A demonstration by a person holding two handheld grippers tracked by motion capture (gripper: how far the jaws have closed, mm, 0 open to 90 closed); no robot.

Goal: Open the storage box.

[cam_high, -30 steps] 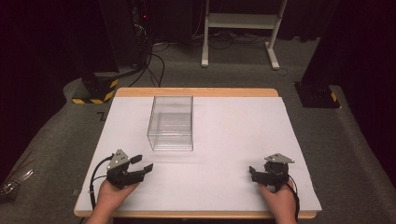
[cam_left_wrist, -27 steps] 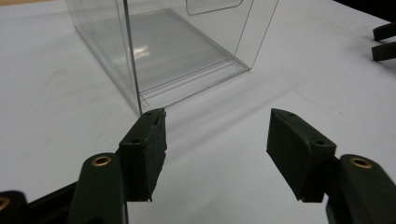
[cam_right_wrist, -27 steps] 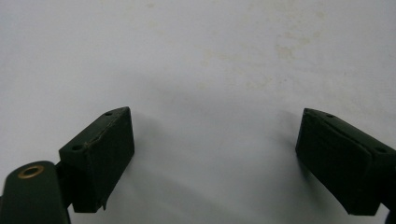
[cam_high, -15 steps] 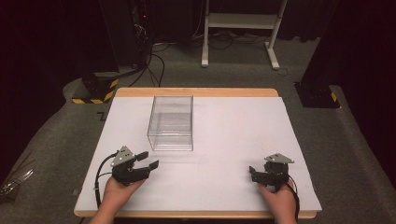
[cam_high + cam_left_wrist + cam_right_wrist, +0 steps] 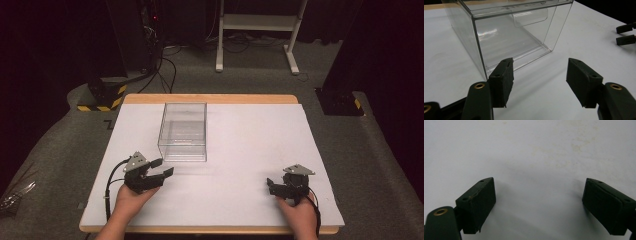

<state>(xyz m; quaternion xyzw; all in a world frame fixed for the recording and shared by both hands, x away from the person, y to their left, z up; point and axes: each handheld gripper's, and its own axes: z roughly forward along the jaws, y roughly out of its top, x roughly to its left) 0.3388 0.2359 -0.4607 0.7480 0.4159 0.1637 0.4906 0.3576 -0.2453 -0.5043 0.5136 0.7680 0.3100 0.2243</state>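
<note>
White table [image 5: 240,150] holds a clear box [image 5: 183,131]; left gripper [image 5: 162,168] near it, right gripper [image 5: 270,185] well apart, both gaping wide, empty.

Hidden, cropped, unreadable

High view: both forearms run off the bottom edge; the tabletop [image 5: 240,150] near rim is partly under the hands. Room behind is too dark to read, and the shiny litter on the floor [image 5: 15,192] at far left is too small to identify. Left gripper view: the clear box [image 5: 506,32] is cut by the top edge, its far end unseen; the left gripper [image 5: 540,75] body drops below the frame; the other gripper's fingers [image 5: 625,40] are clipped at the right edge. Right gripper view: the right gripper [image 5: 539,205] is cropped at bottom, its right finger at the frame's corner.
</note>
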